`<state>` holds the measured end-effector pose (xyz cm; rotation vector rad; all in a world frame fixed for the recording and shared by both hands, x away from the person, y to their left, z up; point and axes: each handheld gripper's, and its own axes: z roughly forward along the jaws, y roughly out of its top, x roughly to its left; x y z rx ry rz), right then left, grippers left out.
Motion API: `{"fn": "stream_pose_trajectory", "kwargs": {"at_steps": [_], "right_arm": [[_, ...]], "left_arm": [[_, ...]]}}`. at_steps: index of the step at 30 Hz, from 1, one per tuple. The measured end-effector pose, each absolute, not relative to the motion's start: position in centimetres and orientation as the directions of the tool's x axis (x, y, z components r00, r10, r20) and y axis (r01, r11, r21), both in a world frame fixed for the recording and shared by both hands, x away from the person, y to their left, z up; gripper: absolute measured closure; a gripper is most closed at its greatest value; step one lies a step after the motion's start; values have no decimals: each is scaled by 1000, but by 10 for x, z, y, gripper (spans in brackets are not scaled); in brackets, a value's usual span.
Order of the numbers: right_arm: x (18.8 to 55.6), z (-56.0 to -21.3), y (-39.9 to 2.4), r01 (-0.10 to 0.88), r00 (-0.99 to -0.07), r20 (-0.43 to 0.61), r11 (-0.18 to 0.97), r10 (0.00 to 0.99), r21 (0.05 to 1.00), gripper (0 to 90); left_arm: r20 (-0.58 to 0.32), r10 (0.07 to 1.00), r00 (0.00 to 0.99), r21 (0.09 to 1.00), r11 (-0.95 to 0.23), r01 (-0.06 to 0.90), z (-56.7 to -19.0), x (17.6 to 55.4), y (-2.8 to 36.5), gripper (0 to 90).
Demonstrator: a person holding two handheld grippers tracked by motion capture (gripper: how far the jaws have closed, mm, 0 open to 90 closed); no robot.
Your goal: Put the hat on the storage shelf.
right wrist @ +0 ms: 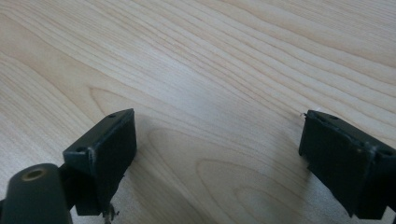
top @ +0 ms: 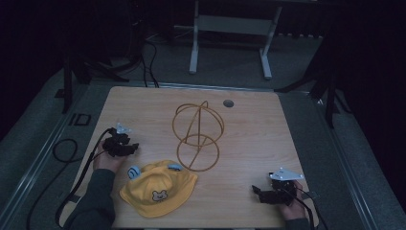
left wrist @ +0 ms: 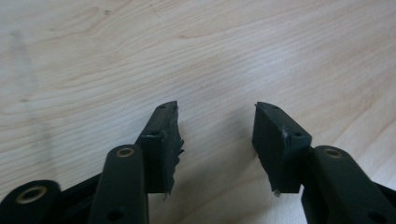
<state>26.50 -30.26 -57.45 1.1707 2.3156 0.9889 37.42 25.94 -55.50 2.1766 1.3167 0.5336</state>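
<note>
Yellow hat on pale wood table — both grippers gape empty; dark room.

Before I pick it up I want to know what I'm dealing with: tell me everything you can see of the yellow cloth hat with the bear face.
The yellow cloth hat with the bear face lies flat, crown up and a little crumpled, at the near edge of the light wooden table. A small cartoon bear face sits on its near side, and two pale blue ear-like tabs stick out at its far side. Nothing grips it; it lies beside the person's left sleeve, contact unclear. The gold wire stand is just behind it.
</note>
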Motion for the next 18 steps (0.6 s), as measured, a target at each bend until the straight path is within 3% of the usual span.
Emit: {"fn": "stream_pose_trajectory", "kwargs": {"at_steps": [8, 18], "right_arm": [[265, -574, -303, 553, -591, -8, 411, 807, 725, 111], [265, -574, -303, 553, -590, -8, 411, 807, 725, 110]], "left_arm": [[55, 895, 442, 639, -371, 674, -539, 359, 262, 554], [43, 858, 511, 601, -431, 673, -525, 348, 255, 584]]}}
